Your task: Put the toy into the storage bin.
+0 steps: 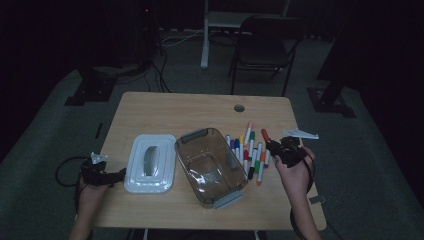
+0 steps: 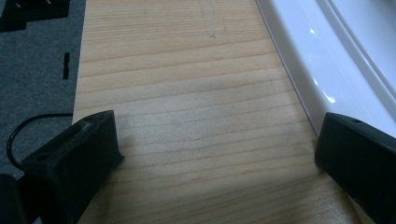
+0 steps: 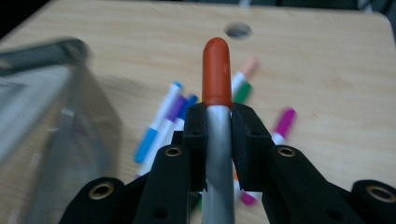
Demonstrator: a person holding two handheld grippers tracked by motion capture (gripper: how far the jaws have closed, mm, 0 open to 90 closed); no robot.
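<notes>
My right gripper (image 3: 217,116) is shut on a marker with a red cap (image 3: 216,74) and a grey barrel, which points away between the jaws. In the high view the right gripper (image 1: 274,146) holds that red marker (image 1: 265,135) above the pile of coloured markers (image 1: 248,155), right of the clear plastic bin (image 1: 210,167). My left gripper (image 2: 215,149) stands open over bare wood, its right jaw beside the white lid (image 2: 327,60). From above, the left gripper (image 1: 117,176) rests at the table's left front, just left of the white lid (image 1: 150,162).
The wooden table (image 1: 175,110) has a cable hole (image 1: 239,108) near its far edge. A folding chair (image 1: 265,45) and a desk leg (image 1: 204,35) stand on the carpet beyond. Loose markers (image 3: 163,121) lie under the right gripper, next to the bin's wall (image 3: 46,116).
</notes>
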